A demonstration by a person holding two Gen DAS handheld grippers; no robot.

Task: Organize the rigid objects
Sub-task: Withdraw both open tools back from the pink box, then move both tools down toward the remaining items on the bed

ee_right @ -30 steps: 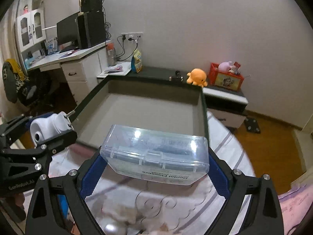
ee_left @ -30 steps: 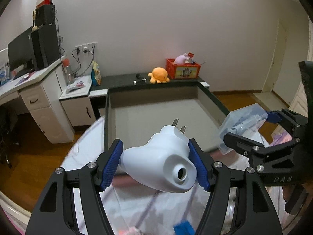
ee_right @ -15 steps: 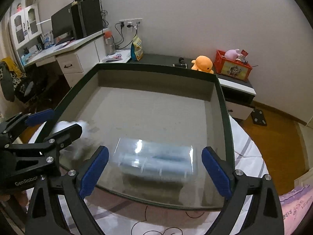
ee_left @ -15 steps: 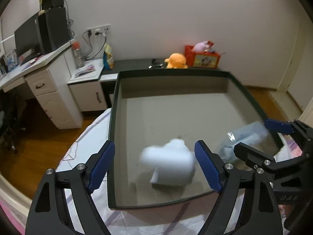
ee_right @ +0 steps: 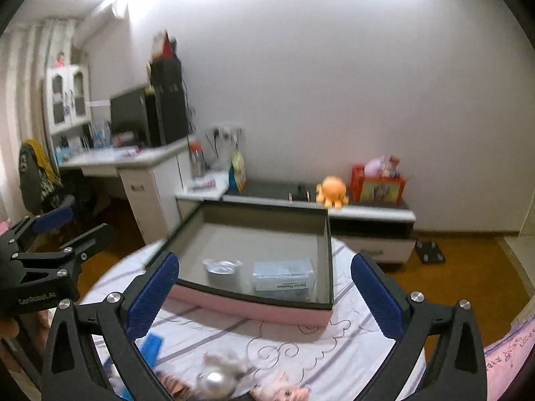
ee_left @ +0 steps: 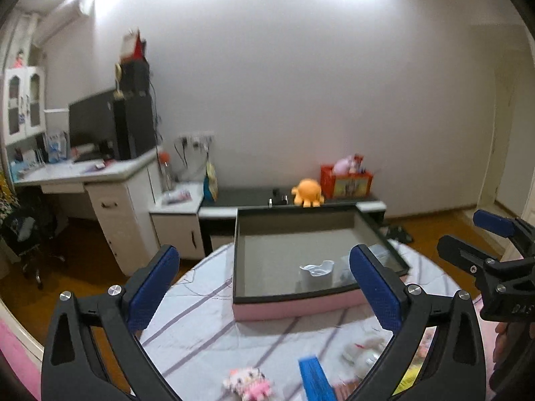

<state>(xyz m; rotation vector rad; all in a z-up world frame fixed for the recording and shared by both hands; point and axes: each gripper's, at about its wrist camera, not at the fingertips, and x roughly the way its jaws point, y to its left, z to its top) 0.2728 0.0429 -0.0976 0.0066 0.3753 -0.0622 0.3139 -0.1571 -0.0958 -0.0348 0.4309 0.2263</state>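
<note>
The left gripper [ee_left: 264,280] hangs above the near part of the table [ee_left: 214,314], its jaws opening with nothing between them. In the right wrist view it shows at the left edge [ee_right: 67,224]. Ahead of it the box [ee_right: 234,304], pink outside and grey inside, sits at the table's far edge. Inside, by the near wall, the white plug [ee_right: 222,272] lies left and the clear case [ee_right: 284,279] lies just beside it on the right, close to the near right corner. In the left wrist view the plug [ee_left: 316,270] shows and the case is mostly hidden behind a finger. The right gripper [ee_right: 264,280] is likewise released, jaws opening and empty; it appears at the right edge [ee_left: 468,237] of the left wrist view. Blurred soft toys [ee_right: 220,377] and a blue item [ee_left: 314,377] lie at the table's near edge.
</note>
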